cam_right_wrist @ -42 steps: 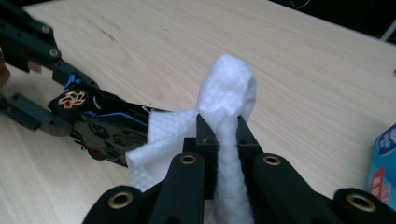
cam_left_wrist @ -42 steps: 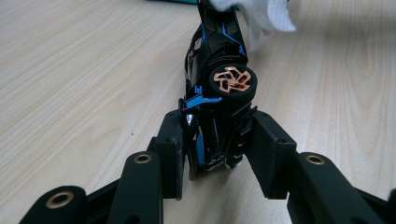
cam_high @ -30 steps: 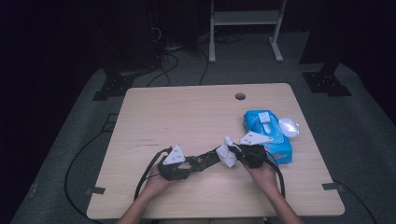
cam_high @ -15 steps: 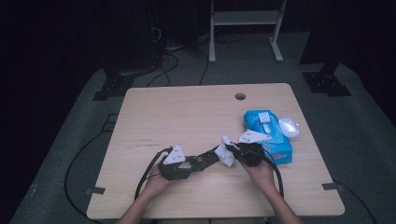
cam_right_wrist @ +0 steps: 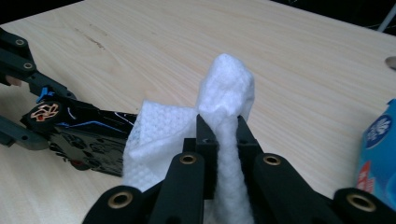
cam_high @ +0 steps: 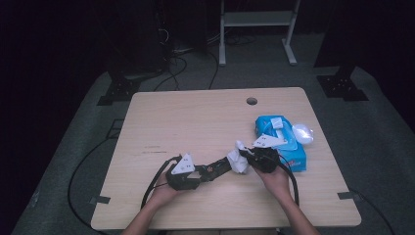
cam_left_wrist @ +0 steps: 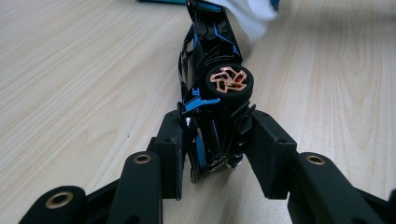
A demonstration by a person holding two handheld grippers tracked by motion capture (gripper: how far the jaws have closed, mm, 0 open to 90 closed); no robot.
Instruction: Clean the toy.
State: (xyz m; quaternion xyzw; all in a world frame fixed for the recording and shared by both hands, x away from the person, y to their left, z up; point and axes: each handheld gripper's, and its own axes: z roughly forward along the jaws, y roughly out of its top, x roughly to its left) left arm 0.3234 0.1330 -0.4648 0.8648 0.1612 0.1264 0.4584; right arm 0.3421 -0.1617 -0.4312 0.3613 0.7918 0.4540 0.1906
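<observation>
A: Comparing with before, nothing moved?
B: Nothing. Left tool (cam_left_wrist: 212, 154) grasps one toy car (cam_left_wrist: 210, 93) above the desk (cam_high: 195, 117); right tool (cam_right_wrist: 219, 135) clenches one white wipe (cam_right_wrist: 224, 88) touching it. One blue pack (cam_high: 288, 147) lies near.

Both forearms come in from the table's near edge. The left gripper (cam_high: 222, 166) and right gripper (cam_high: 243, 159) face each other, both clamped.

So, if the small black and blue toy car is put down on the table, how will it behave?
The small black and blue toy car probably rolls easily: its copper-spoked wheel looks round and free. It seems stiff, since the left gripper clamps it without bending it. It is likely light, hanging from one end.
</observation>
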